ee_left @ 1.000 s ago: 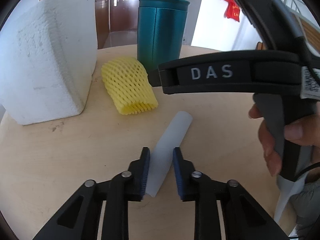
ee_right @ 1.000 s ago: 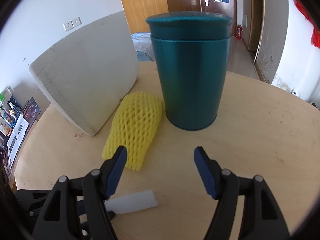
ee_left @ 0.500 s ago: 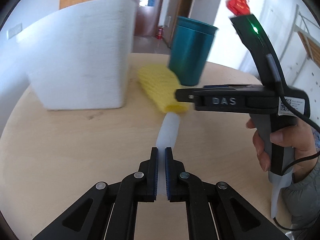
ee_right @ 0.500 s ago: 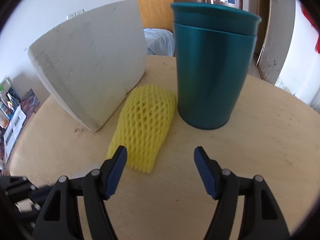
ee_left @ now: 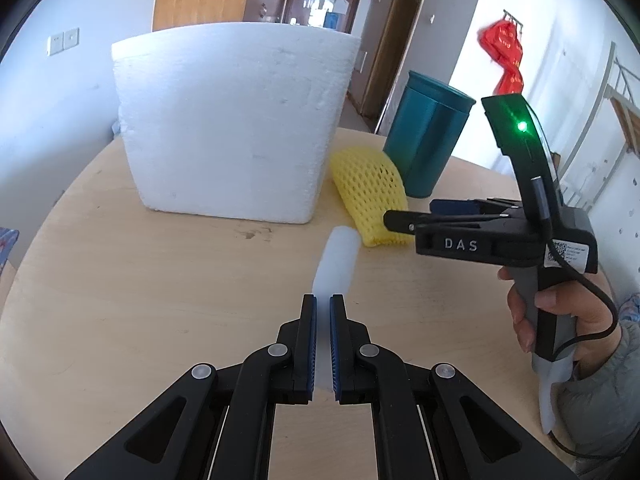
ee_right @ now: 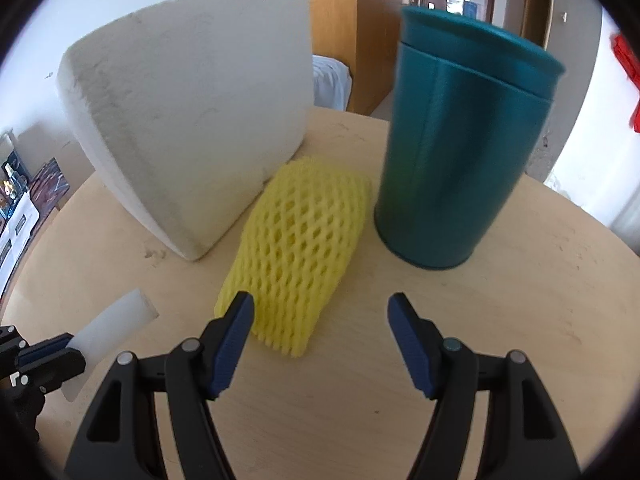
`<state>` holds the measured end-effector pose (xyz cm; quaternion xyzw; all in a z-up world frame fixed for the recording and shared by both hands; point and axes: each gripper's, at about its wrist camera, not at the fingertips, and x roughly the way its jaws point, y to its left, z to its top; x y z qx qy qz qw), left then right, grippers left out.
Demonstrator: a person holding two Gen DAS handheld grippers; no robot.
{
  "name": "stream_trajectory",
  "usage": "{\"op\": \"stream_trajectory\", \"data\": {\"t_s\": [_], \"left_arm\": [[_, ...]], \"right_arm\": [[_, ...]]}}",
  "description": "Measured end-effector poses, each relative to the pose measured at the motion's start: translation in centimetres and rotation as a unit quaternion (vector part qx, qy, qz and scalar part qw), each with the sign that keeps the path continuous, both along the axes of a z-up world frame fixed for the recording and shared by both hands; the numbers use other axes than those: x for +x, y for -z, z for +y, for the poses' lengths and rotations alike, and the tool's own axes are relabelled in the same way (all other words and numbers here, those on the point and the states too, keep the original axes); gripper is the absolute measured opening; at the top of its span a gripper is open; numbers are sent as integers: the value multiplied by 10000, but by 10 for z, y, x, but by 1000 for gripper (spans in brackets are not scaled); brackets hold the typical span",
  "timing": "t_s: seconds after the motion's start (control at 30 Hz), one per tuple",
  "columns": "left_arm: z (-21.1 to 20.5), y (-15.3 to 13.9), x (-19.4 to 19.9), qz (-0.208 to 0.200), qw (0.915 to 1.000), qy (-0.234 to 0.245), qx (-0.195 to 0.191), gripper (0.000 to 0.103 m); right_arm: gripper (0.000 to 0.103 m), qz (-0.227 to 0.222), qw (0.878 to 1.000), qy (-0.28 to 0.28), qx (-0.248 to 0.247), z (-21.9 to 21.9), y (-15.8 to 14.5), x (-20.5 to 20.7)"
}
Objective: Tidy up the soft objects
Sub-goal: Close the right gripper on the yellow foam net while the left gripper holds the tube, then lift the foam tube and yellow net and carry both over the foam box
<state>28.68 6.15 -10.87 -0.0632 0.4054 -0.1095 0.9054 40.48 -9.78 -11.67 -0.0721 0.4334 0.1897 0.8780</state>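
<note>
The only writing that reads is "DAS" in pale capitals on the side of the right gripper, seen from the left wrist; a white sticker with a small square code sits further back on its body, its print too small to read; a green light glows on the upright black part above.

The left gripper has its 2 blue-padded jaws pinched on a white foam strip; the strip is pale, translucent, flat and long, with a rounded far end pointing out ahead toward the yellow foam net; from the right wrist its free end stands clear above the table.

The net is a yellow mesh sleeve, open-celled and flattened, lying on the wood between the white foam block and the teal canister, touching or nearly touching both.

The right gripper stands wide with nothing between its jaws; its tips hang just short of the net's near end; a hand grips its handle.

The table is round and pale; bare wood lies open at its near side and to the right of the canister; its left edge curves close behind the block.
</note>
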Motion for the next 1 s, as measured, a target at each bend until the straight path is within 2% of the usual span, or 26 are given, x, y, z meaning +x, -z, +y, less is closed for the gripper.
{"op": "stream_trajectory", "data": {"t_s": [0.27, 0.3, 0.33, 0.4, 0.43, 0.53, 0.83, 1.0], "left_arm": [[5, 7, 7, -17, 9999, -90, -64, 6], [5, 7, 8, -24, 9999, -93, -69, 6], [4, 6, 8, -33, 9999, -87, -73, 6], [3, 7, 7, -47, 9999, -107, -68, 6], [3, 8, 7, -45, 9999, -115, -62, 6], [2, 8, 7, -28, 9999, -112, -76, 6], [4, 3, 4, -98, 9998, -161, -85, 6], [4, -1, -3, -157, 9997, -157, -85, 7]], "right_arm": [[73, 201, 9997, -97, 54, 18, 8, 10], [69, 202, 9997, -57, 97, 18, 7, 12], [56, 206, 9997, -20, 149, 16, 7, 13], [41, 282, 9993, -61, 245, 15, 8, 16], [27, 303, 9991, -55, 303, 13, 7, 19], [14, 369, 9984, -77, 430, 14, 5, 17], [13, 154, 9986, -105, 496, 10, -18, -7], [13, 143, 9982, -120, 564, 0, -17, -27]]}}
